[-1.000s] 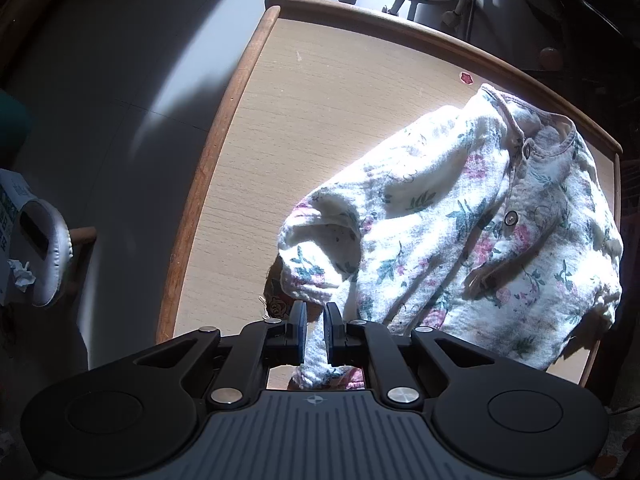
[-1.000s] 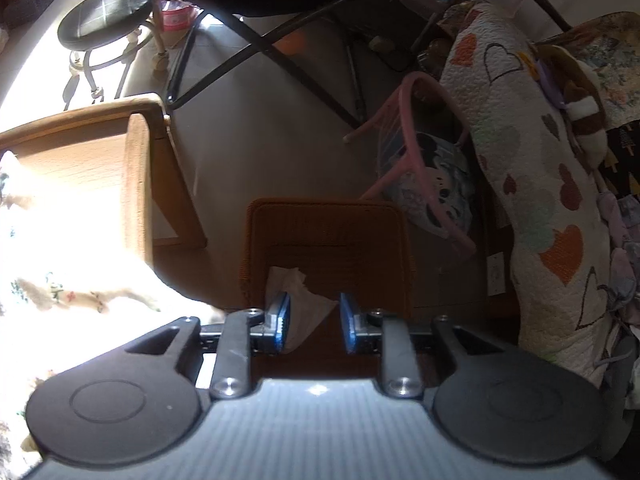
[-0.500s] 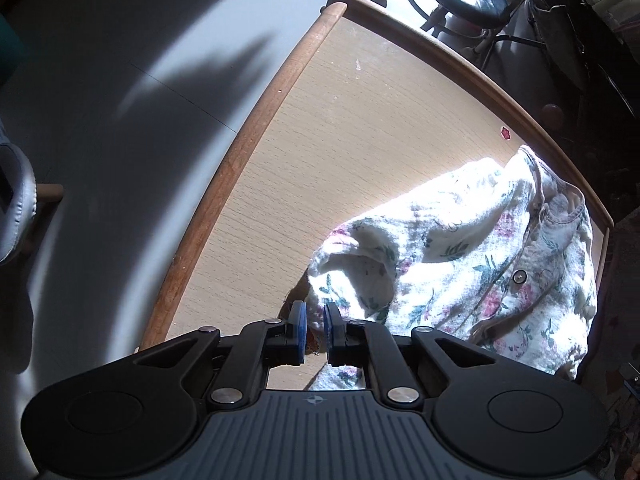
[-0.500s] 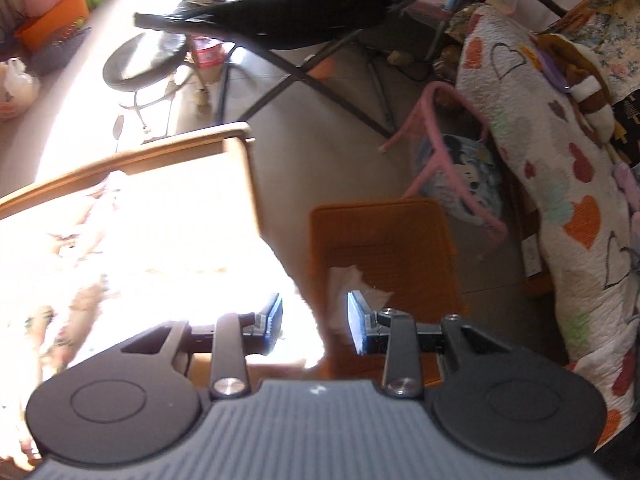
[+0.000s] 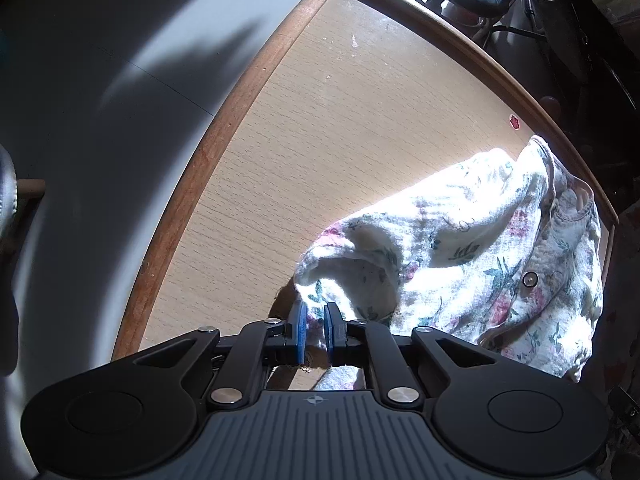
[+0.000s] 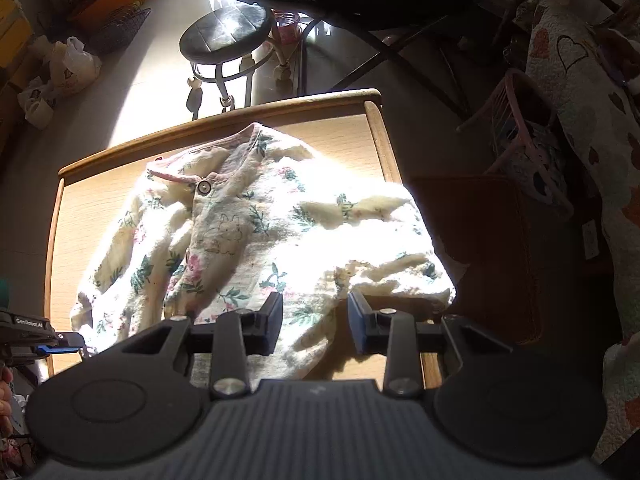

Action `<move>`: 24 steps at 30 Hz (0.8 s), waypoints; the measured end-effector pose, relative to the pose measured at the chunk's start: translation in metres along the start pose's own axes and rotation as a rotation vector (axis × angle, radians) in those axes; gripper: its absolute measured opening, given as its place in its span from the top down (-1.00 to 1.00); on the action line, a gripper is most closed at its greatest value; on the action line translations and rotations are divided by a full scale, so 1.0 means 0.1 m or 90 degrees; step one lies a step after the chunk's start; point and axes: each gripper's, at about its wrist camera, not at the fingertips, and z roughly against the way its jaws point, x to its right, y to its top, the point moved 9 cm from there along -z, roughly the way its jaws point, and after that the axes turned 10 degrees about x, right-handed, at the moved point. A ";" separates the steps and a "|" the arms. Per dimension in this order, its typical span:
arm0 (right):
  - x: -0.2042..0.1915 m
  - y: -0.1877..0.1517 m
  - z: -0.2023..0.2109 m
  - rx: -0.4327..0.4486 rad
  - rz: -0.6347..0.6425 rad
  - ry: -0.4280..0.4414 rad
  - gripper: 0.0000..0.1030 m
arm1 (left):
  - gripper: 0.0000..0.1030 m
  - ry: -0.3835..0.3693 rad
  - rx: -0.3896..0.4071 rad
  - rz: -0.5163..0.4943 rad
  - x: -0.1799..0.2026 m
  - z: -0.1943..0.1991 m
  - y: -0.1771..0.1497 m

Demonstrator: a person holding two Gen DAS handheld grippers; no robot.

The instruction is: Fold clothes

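A: State the position of the garment.

B: The floral shirt (image 6: 248, 232) lies crumpled on the wooden tabletop (image 5: 360, 128). In the right wrist view its pink-trimmed collar points toward the far edge, one button (image 6: 204, 187) shows below the collar, and a sleeve (image 6: 400, 276) hangs over the right-hand edge of the tabletop. The far-left part of the tabletop is bare.

A: State the condition of the left claw.

B: The left claw (image 5: 315, 326) points steeply down at the near edge of the shirt. Its blue pads stand close together with a fold of the floral fabric pinched between them. In the right wrist view the same claw (image 6: 60, 342) shows at the lower left, at the shirt's left corner.

A: State the condition of the right claw.

B: The right claw (image 6: 315, 322) hangs above the near hem of the shirt with its jaws spread. Fabric shows through the gap, but the pads do not press on it. Nothing is held.

A: List surrounding items.

B: A round dark stool (image 6: 226, 34) stands on the floor beyond the tabletop. An orange-brown basket (image 6: 500, 240) sits beside the right edge of the tabletop. A quilt with heart shapes (image 6: 592, 120) hangs at the far right.
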 end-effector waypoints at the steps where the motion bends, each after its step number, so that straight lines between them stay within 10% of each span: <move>1: -0.02 0.01 0.00 -0.001 -0.002 -0.001 0.32 | 0.73 0.000 0.000 -0.001 0.00 -0.01 0.00; 24: -0.58 -0.11 -0.06 -0.031 0.011 0.040 0.32 | 0.59 -0.061 0.029 0.027 0.00 0.04 -0.05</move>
